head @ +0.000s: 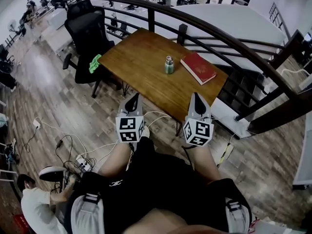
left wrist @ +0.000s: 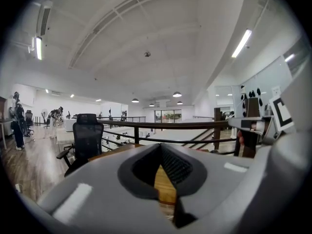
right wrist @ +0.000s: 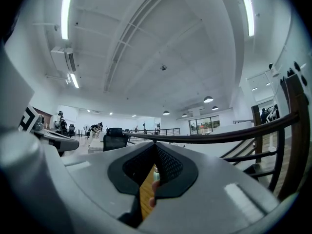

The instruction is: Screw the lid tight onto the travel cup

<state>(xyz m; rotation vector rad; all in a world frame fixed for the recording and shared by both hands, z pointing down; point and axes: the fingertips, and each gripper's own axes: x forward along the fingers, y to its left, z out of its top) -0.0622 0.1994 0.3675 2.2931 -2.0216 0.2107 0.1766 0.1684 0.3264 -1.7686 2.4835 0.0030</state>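
Left gripper (head: 132, 103): jaws closed together with nothing between them; held low by the person's lap, short of the near edge of the table (head: 136, 57).
Right gripper (head: 197, 101): jaws also pressed together and empty; level with the left one, the 2 well apart.
Cup (head: 168, 66): green, stood upright near the middle of the table, well ahead of both grippers and touched by neither.
Lid (head: 168, 59): silver, sat on top of the cup; how tight it was could not be told.
Book (head: 198, 68): red, lay flat just right of the cup, apart from it.
Chair (head: 83, 23): black, stood at the table's left end, with a green cloth (head: 94, 63) at the table's edge beside it.
Railing (head: 204, 28): dark, curved behind the table.
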